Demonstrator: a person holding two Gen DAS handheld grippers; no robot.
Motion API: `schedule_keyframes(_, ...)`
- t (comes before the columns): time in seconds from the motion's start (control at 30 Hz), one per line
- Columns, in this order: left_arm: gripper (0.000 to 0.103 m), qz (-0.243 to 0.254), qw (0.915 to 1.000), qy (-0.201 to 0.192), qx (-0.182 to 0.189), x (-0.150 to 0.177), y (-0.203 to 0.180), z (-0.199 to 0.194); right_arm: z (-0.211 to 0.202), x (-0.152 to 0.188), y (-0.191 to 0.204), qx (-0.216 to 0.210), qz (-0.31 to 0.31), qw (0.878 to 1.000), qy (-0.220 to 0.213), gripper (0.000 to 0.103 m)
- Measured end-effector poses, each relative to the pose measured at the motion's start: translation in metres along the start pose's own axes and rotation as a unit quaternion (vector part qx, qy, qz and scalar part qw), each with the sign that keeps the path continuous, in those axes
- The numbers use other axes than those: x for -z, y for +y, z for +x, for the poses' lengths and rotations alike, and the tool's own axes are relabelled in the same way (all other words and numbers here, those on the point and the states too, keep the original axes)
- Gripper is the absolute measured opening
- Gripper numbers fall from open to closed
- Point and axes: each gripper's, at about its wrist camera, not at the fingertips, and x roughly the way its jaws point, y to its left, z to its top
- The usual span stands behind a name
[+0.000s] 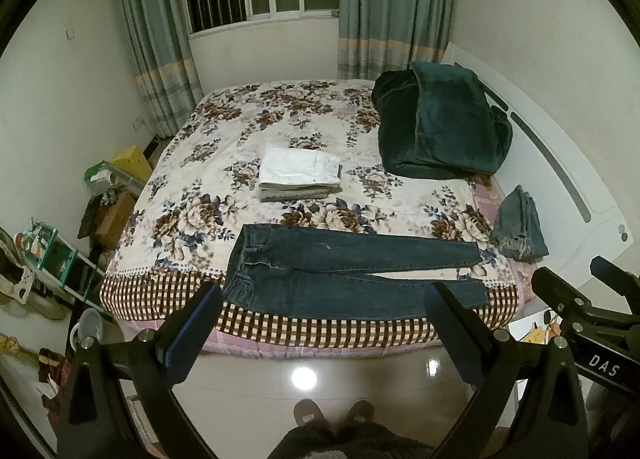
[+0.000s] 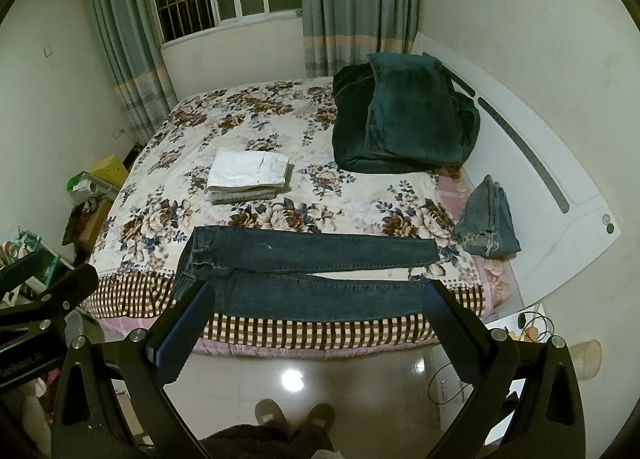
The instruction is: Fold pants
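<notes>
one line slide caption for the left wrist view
Open left claw faces dark jeans laid flat on the floral bed.

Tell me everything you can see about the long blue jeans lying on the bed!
The jeans are dark blue denim, spread flat along the near edge of the bed, on its flowered cover. The waistband is at the left and both legs stretch to the right, slightly apart, like a narrow V. The farther leg has a small pale scuff. The near leg lies over the checked border. They are not folded yet, and neither tool touches them.

Dark jeans flat near bed edge — legs slightly apart, waistband left.
</notes>
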Motion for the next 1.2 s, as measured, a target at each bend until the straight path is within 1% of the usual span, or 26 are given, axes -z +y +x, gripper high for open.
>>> schedule_keyframes(0.13, 0.103, -0.008, 0.9997, -0.012, -0.020, -0.002, -0.012, 0.008, 0.006, -0.004, -0.002, 0.000, 0.009, 1.000, 0.003, 0.103)
schedule_keyframes(0.23, 0.103, -0.017, 0.9985, -0.021, -0.048, -0.010, -0.013, 0.031, 0.022, -0.008, -0.010, 0.000, 0.025, 1.000, 0.013, 0.103)
schedule_keyframes(0.27, 0.103, -0.018, 0.9978, -0.021, -0.060, -0.014, -0.014, 0.042, 0.036, -0.010, -0.015, 0.000, 0.033, 0.999, 0.017, 0.103)
schedule_keyframes(0.3, 0.103, -0.019, 0.9973, -0.020, -0.067, -0.016, -0.014, 0.054, 0.061, -0.006, -0.030, 0.001, 0.039, 0.999, 0.021, 0.103)
schedule_keyframes(0.33, 0.103, -0.020, 0.9964, -0.021, -0.080, -0.020, -0.014, 0.067, 0.072, -0.010, -0.031, 0.006, 0.043, 0.999, 0.024, 0.103)
schedule_keyframes(0.37, 0.103, -0.019, 0.9953, -0.014, -0.094, -0.024, -0.015, 0.085, 0.091, -0.013, -0.036, 0.014, 0.049, 0.998, 0.026, 0.103)
schedule_keyframes(0.43, 0.103, -0.020, 0.9945, -0.001, -0.103, -0.031, -0.015, 0.115, 0.122, -0.022, -0.042, 0.025, 0.059, 0.997, 0.038, 0.103)
schedule_keyframes(0.47, 0.103, -0.020, 0.9935, 0.012, -0.112, -0.034, -0.014, 0.135, 0.140, -0.028, -0.046, 0.030, 0.064, 0.997, 0.043, 0.103)
schedule_keyframes(0.53, 0.103, -0.022, 0.9929, 0.033, -0.112, -0.039, -0.014, 0.169, 0.174, -0.037, -0.050, 0.042, 0.073, 0.995, 0.058, 0.103)
schedule_keyframes(0.6, 0.103, -0.023, 0.9906, 0.055, -0.123, -0.047, -0.013, 0.211, 0.223, -0.047, -0.064, 0.058, 0.085, 0.992, 0.074, 0.103)
schedule_keyframes(0.63, 0.103, -0.024, 0.9892, 0.074, -0.124, -0.053, -0.012, 0.242, 0.247, -0.051, -0.070, 0.067, 0.091, 0.990, 0.084, 0.103)
schedule_keyframes(0.67, 0.103, -0.026, 0.9877, 0.087, -0.128, -0.056, -0.012, 0.263, 0.283, -0.054, -0.089, 0.071, 0.100, 0.988, 0.093, 0.103)
schedule_keyframes(0.73, 0.103, -0.027, 0.9842, 0.113, -0.133, -0.062, -0.011, 0.309, 0.334, -0.062, -0.101, 0.081, 0.124, 0.982, 0.116, 0.103)
schedule_keyframes(0.77, 0.103, -0.031, 0.9815, 0.133, -0.134, -0.067, -0.009, 0.338, 0.362, -0.066, -0.113, 0.082, 0.135, 0.979, 0.128, 0.103)
schedule_keyframes(0.83, 0.103, -0.041, 0.9761, 0.165, -0.135, -0.074, -0.006, 0.392, 0.419, -0.071, -0.134, 0.082, 0.165, 0.970, 0.159, 0.103)
schedule_keyframes(0.87, 0.103, -0.049, 0.9719, 0.184, -0.139, -0.076, -0.003, 0.424, 0.450, -0.072, -0.146, 0.079, 0.184, 0.965, 0.172, 0.103)
schedule_keyframes(0.9, 0.103, -0.057, 0.9684, 0.199, -0.139, -0.077, -0.001, 0.451, 0.481, -0.073, -0.158, 0.079, 0.205, 0.957, 0.189, 0.103)
schedule_keyframes(0.93, 0.103, -0.068, 0.9628, 0.220, -0.142, -0.078, 0.004, 0.486, 0.515, -0.072, -0.173, 0.079, 0.227, 0.949, 0.203, 0.103)
schedule_keyframes(1.0, 0.103, -0.087, 0.9531, 0.251, -0.146, -0.076, 0.012, 0.534, 0.573, -0.069, -0.197, 0.077, 0.271, 0.932, 0.229, 0.103)
schedule_keyframes(1.03, 0.103, -0.100, 0.9476, 0.267, -0.145, -0.074, 0.017, 0.560, 0.599, -0.065, -0.209, 0.075, 0.291, 0.923, 0.240, 0.103)
schedule_keyframes(1.07, 0.103, -0.114, 0.9391, 0.287, -0.151, -0.072, 0.024, 0.594, 0.627, -0.061, -0.223, 0.074, 0.313, 0.914, 0.249, 0.103)
schedule_keyframes(1.1, 0.103, -0.125, 0.9330, 0.301, -0.152, -0.069, 0.030, 0.618, 0.658, -0.056, -0.237, 0.074, 0.337, 0.902, 0.259, 0.103)
schedule_keyframes(1.17, 0.103, -0.152, 0.9186, 0.330, -0.154, -0.063, 0.044, 0.666, 0.709, -0.043, -0.260, 0.077, 0.372, 0.882, 0.278, 0.103)
schedule_keyframes(1.2, 0.103, -0.166, 0.9112, 0.344, -0.155, -0.059, 0.050, 0.690, 0.737, -0.035, -0.273, 0.083, 0.391, 0.870, 0.289, 0.103)
